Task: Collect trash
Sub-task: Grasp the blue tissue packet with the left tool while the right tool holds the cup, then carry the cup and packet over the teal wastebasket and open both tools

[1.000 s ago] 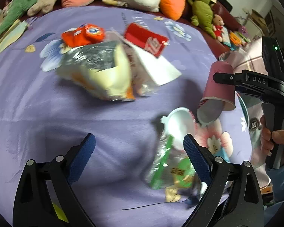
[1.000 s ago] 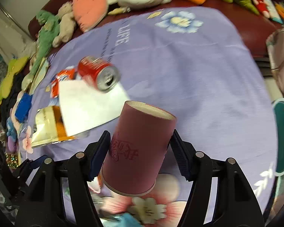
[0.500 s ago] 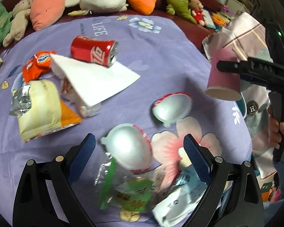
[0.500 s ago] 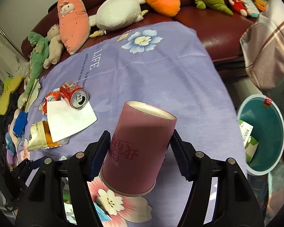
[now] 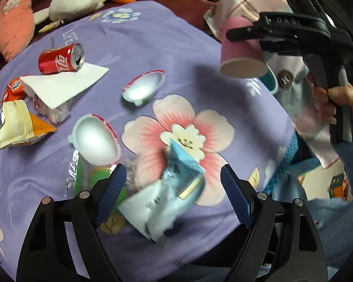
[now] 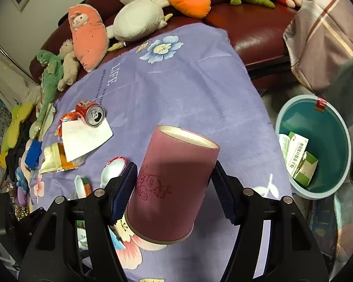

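My right gripper (image 6: 173, 189) is shut on a pink paper cup (image 6: 174, 185), held in the air above the purple cloth's right edge; the cup also shows in the left wrist view (image 5: 242, 54). A teal trash bin (image 6: 341, 141) holding cartons stands on the floor to its right. My left gripper (image 5: 171, 188) is open, low over a light-blue carton (image 5: 171, 188) that lies between its fingers. Two silver cup lids (image 5: 94, 138), (image 5: 143, 89), a green wrapper (image 5: 82, 178), a red soda can (image 5: 61, 58), a white napkin (image 5: 63, 84) and a yellow snack bag (image 5: 16, 124) lie on the cloth.
Plush toys (image 6: 134, 16) line the dark red sofa (image 6: 254, 30) behind the purple flowered cloth (image 6: 181, 82). An orange wrapper (image 5: 14, 89) and a crumpled clear wrapper (image 5: 51, 110) lie by the napkin. A plaid blanket (image 6: 322, 35) hangs at the right.
The left gripper has swung right and forward, from the snack bag and lids to over the light-blue carton. The right gripper has carried the cup rightward, bringing the bin into fuller view.
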The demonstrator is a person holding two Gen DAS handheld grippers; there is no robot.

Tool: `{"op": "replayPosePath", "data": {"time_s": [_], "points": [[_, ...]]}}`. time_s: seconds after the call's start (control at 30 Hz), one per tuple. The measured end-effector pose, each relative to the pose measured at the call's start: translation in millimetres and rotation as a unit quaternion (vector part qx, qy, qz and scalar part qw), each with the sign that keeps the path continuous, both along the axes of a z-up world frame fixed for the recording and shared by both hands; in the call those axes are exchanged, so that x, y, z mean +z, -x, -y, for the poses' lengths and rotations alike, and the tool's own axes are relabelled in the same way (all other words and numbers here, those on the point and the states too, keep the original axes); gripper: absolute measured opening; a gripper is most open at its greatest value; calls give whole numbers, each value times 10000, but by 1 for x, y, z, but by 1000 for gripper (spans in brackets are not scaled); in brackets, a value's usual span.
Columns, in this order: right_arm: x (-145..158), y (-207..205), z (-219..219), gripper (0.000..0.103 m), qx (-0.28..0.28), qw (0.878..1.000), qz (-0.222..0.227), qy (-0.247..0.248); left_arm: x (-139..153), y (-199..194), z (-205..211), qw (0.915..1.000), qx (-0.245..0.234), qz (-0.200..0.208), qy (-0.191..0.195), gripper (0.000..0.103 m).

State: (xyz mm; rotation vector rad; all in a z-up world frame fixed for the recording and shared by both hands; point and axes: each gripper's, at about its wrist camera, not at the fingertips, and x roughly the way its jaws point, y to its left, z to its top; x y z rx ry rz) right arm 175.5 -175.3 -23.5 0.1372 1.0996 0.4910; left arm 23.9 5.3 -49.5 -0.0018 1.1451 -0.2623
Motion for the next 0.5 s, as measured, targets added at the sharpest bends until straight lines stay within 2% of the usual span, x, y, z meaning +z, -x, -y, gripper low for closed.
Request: {"op": "replayPosePath", "data": {"time_s": [0.07,0.13,0.2,0.23,0.27,0.3,0.4,0.5], "points": [[3,7,9,62,-25,10000,36,-75,-3,4,9,9999,-76,9,-152,82],[5,13,16,62,-47,9999,57,-132,-11,7,18,9992,-195,-50,-350,71],[5,17,23,62,-81,9998,38,-178,-27,5,25,9977,-241,-239,-593,43],[4,18,27,62,-97,9997,17,-203,-31,4,25,9971,-193,-249,-690,40],[3,20,31,62,-122,9997,-4,-225,-35,1,25,9966,-118,-201,-795,31],[3,21,35,62,-152,9996,-9,-238,-39,-4,22,9971,-37,-281,-702,15],[1,22,48,62,-266,9992,4,-287,-35,-14,17,9983,233,-256,-474,15],[0,20,60,62,-356,9987,11,-351,-19,-22,16,9989,422,-98,-204,14]]}}
